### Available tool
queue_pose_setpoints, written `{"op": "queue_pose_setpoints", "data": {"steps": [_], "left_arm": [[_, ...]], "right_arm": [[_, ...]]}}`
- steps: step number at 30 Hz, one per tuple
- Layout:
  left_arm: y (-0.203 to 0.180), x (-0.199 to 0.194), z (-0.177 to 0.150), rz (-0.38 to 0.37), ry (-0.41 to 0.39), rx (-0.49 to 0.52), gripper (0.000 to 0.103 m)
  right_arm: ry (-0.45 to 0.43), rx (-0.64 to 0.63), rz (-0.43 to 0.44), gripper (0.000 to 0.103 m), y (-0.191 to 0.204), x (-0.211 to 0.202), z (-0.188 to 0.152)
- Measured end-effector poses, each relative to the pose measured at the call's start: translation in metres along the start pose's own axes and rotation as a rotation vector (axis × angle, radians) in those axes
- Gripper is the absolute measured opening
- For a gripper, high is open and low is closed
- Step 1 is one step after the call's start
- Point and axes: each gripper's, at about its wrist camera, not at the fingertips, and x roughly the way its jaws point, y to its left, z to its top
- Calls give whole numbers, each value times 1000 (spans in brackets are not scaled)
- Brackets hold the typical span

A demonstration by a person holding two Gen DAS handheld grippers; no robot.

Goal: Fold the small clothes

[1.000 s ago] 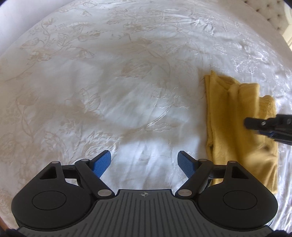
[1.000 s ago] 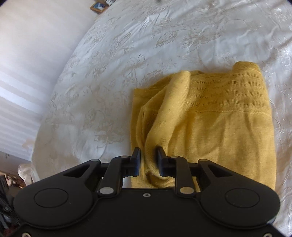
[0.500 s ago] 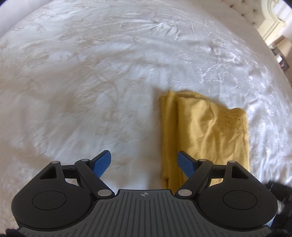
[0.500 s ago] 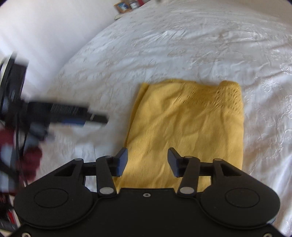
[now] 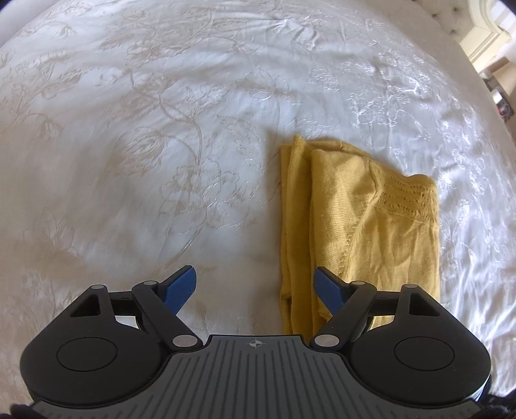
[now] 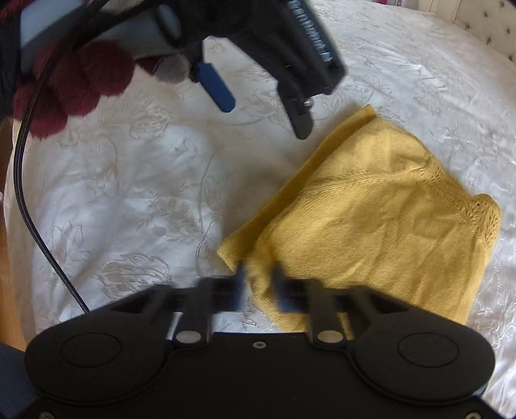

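Observation:
A folded yellow knit garment (image 5: 364,222) lies on the white embroidered bedspread (image 5: 161,145); it also shows in the right wrist view (image 6: 371,232). My left gripper (image 5: 256,287) is open and empty, held above the bedspread with its right finger over the garment's near left edge. It shows from the side in the right wrist view (image 6: 264,106), held by a hand in a dark red sleeve. My right gripper (image 6: 259,282) is blurred and closing on the garment's near corner, with a bunch of yellow fabric between its narrow-set fingers.
A black cable (image 6: 29,180) hangs from the left gripper along the left of the right wrist view. A tufted headboard (image 6: 483,22) and a doorway (image 5: 483,42) lie beyond the bed's far edge. The bedspread stretches bare to the left of the garment.
My right gripper let go of the garment, opened, turned, and now closes on its near corner. My left gripper swung right until the garment sits under its right finger.

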Motion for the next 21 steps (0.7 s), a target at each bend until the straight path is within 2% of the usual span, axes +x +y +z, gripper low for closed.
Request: {"op": "queue_pose_setpoints", "data": {"steps": [4,8,14,17,21], "left_arm": [[-1,1,1,-15,11,-32,79],[-12,8,5,-67,27,-55,79],[-38,28,11,-149,60,-70,79],[-45,43,16,-172,93,-110,79],[-48,53,24,-217,90,-166,79]], "right_arm": [[-88,216,-26,13,-38,-29,-5],[-129,352,-48,13,-65,-46,-14],[-142,432,-53,13,-81,-54,-24],[-139,442,-42,13,-83,-54,-26],[-135,455,-27,13,-85,-53,-32]]}}
